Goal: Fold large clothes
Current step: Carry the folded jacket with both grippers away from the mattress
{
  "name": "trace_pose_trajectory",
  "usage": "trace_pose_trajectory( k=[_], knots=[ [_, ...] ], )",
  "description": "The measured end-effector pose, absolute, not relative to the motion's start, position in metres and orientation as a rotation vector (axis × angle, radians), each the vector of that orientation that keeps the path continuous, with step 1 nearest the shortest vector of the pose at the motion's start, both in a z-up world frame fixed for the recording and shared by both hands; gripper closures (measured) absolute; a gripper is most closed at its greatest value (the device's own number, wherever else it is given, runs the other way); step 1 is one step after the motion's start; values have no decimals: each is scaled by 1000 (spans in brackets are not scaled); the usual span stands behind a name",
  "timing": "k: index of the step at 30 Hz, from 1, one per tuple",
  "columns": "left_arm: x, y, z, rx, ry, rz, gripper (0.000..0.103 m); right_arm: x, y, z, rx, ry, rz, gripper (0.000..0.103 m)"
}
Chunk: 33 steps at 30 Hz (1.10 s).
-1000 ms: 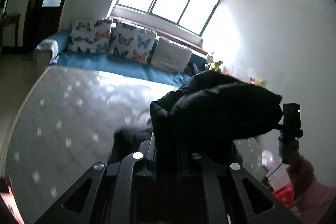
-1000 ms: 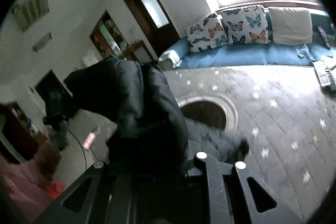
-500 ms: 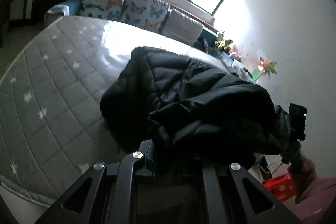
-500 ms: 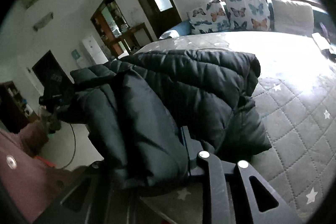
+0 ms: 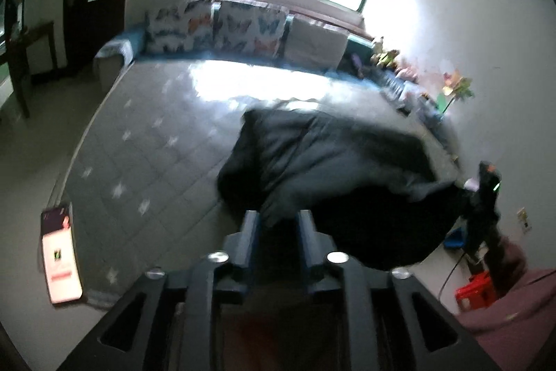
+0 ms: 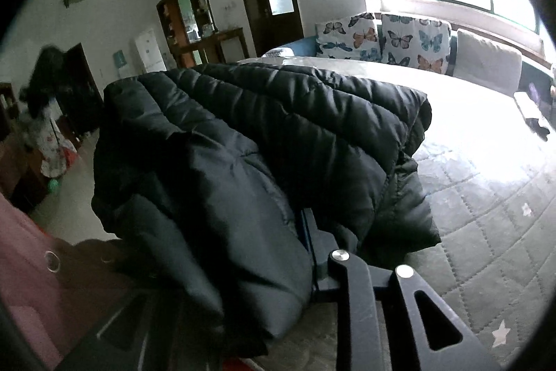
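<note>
A black quilted jacket [image 5: 330,162] lies folded over on the grey star-patterned bed [image 5: 146,162]. My left gripper [image 5: 278,221] sits just short of its near edge. Its jaws are opening, and a bit of hem shows between the fingertips without being pinched. In the right wrist view the jacket [image 6: 278,127] is heaped over my right gripper [image 6: 278,225] and hides its left finger. A thick fold sits in its jaws, which are easing apart but still hold it. From the left wrist view, the right gripper [image 5: 486,193] holds the jacket's corner off the bed's edge.
A lit phone [image 5: 60,252] lies at the bed's near left corner. Butterfly cushions [image 6: 382,37] line the blue sofa behind the bed, under the window. A red stool [image 5: 476,291] stands on the floor at right. A pink sleeve [image 5: 514,266] shows behind the right gripper.
The jacket, held up in the air a second ago, has come down onto the bed. My left gripper's jaws have parted off the fabric and it has drawn back; the phone is now in view.
</note>
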<state>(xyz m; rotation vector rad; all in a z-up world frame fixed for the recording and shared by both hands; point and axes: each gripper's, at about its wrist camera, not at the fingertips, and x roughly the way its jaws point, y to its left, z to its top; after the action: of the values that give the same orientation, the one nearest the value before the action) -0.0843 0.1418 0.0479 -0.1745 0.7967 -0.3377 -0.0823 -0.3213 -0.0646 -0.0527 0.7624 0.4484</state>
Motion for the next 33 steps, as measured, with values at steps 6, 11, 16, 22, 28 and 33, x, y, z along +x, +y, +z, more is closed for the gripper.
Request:
trace_pose_trajectory(
  k=[6, 11, 16, 22, 28, 33],
  knots=[
    [-28, 69, 78, -130, 744, -439, 39, -88, -312, -67, -110, 738, 413, 75],
    [57, 12, 78, -154, 816, -505, 40, -91, -303, -66, -179, 741, 386, 74],
    [138, -20, 55, -191, 899, -476, 43, -91, -298, -67, -215, 746, 375, 74],
    [196, -33, 5, -233, 1031, -428, 48, -91, -297, -68, -248, 755, 372, 74],
    [188, -36, -40, -159, 1035, -407, 52, -95, -286, -64, -291, 747, 351, 71],
    [176, -40, -59, -98, 993, -410, 52, -106, -276, -51, -366, 755, 279, 66]
  ],
)
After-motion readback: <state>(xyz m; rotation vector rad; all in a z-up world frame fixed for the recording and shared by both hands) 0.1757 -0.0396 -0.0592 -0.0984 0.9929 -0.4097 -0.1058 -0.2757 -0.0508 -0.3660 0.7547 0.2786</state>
